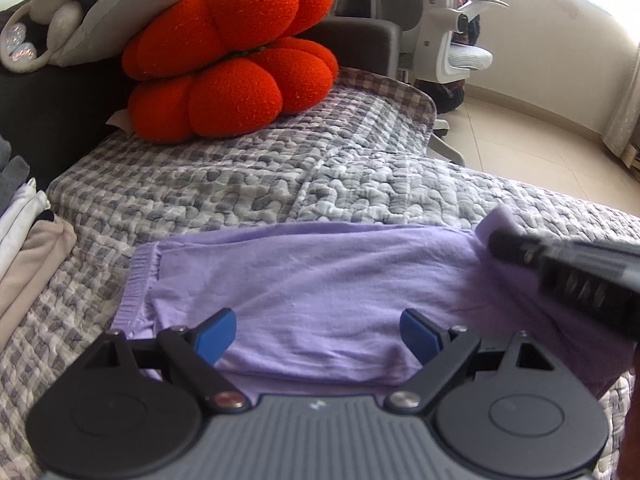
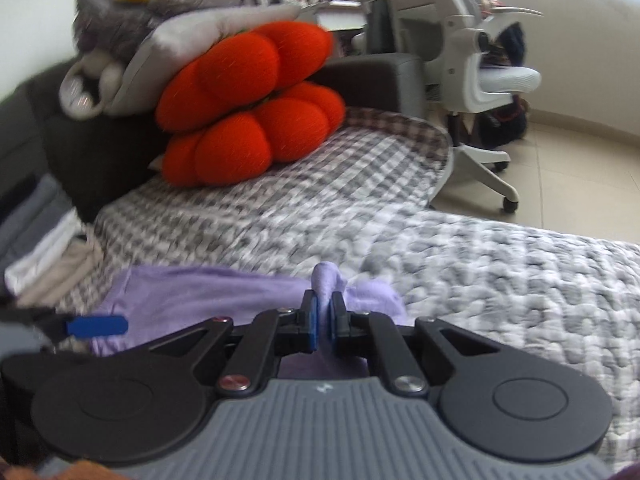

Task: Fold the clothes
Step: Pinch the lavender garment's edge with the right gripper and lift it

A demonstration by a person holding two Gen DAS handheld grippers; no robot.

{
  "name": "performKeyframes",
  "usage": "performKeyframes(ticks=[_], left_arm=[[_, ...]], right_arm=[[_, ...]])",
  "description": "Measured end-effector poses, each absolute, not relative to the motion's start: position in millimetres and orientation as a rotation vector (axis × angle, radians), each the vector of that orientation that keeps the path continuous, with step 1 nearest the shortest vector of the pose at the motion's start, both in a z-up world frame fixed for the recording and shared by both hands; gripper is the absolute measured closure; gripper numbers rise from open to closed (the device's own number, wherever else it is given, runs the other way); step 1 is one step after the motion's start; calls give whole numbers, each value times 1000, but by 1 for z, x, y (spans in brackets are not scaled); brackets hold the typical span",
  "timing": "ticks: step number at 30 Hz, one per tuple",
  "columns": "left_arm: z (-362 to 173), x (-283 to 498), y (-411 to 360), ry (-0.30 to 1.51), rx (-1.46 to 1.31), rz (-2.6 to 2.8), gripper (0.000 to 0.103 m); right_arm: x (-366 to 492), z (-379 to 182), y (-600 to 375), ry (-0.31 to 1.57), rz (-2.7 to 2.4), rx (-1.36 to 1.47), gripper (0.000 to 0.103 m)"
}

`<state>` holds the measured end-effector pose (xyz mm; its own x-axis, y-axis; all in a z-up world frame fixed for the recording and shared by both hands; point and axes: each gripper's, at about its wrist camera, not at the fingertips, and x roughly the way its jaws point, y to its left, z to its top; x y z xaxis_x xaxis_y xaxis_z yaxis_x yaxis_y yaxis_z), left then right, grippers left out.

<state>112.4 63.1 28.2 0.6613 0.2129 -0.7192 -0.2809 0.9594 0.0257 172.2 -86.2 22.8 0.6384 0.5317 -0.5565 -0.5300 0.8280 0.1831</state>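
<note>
Grey and white checked quilting covers the bed [image 1: 248, 184], and two red pumpkin-shaped cushions [image 1: 228, 72] are stacked at its far end against a dark headboard. Beyond the far right corner a white office chair [image 2: 492, 80] stands on the pale floor. Along the left edge of the bed lies a small pile of folded clothes [image 1: 28, 248] in white, beige and grey.

Near the front edge of the bed lies the lilac garment [image 1: 320, 288], spread almost flat, with a ribbed hem at its left end. It looks like a thin knit: light, soft, with no stiffness at all, so I judge it will sag and stretch wherever it is not supported, and it will crease easily. It does not seem slippery on the quilt, which probably holds it a little.

The right gripper [image 2: 324, 318] has its jaws nearly together, pinching a bunch of the cloth at the garment's right end, and a small knob of fabric stands up above the fingertips. The left gripper [image 1: 318, 332] hangs just over the middle of the garment with its blue fingers [image 1: 216, 336] wide apart, holding nothing.

A good place for the left one, I think, is the ribbed hem or a corner, where the fabric is thicker; a grip in the thin middle would only pull up a peak.
</note>
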Motion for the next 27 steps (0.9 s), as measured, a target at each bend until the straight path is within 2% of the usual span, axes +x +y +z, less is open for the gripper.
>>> performKeyframes(ticks=[9, 14, 27], left_arm=[[27, 110, 82, 806, -228, 276, 13], [31, 107, 86, 778, -277, 258, 14], [37, 109, 78, 757, -453, 19, 13]], right_arm=[[165, 19, -90, 670, 660, -36, 87], [154, 31, -116, 640, 637, -37, 74], [106, 29, -165, 622, 641, -192, 72]])
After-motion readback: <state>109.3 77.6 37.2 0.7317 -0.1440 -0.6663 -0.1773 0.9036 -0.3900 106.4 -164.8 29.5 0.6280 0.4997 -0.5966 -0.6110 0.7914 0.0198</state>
